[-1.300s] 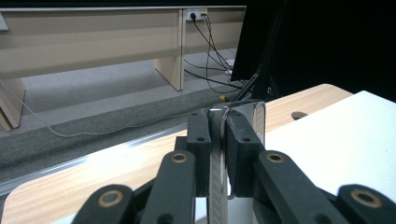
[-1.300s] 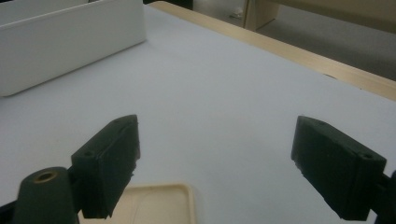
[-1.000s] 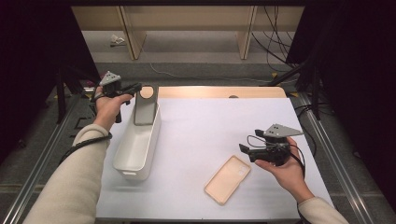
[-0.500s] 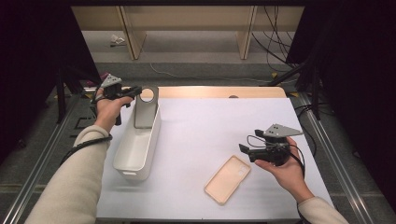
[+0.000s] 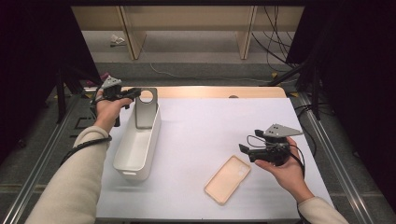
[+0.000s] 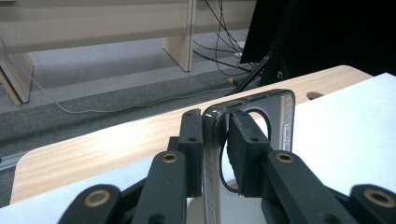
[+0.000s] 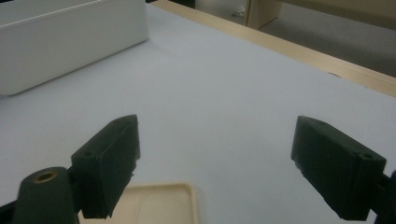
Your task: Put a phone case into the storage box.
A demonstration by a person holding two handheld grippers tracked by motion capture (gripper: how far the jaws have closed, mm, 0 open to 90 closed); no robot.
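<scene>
Since the earlier frame, almost nothing has shifted; only the jaws of your left gripper (image 5: 138, 92) have just been opening around the grey phone case (image 5: 145, 108), which stands upright at the far end of the white bin (image 5: 125, 159). One pad (image 6: 191, 154) touches it, the other has a gap. You are releasing it. Next, draw back cleanly. Your right gripper (image 7: 215, 163) is spread wide, above the beige case (image 5: 227, 178).

You see a glossy clear plastic phone case (image 6: 261, 121), a matt white plastic bin (image 5: 140, 144), and a smooth pale wooden table edge (image 5: 215, 92).
</scene>
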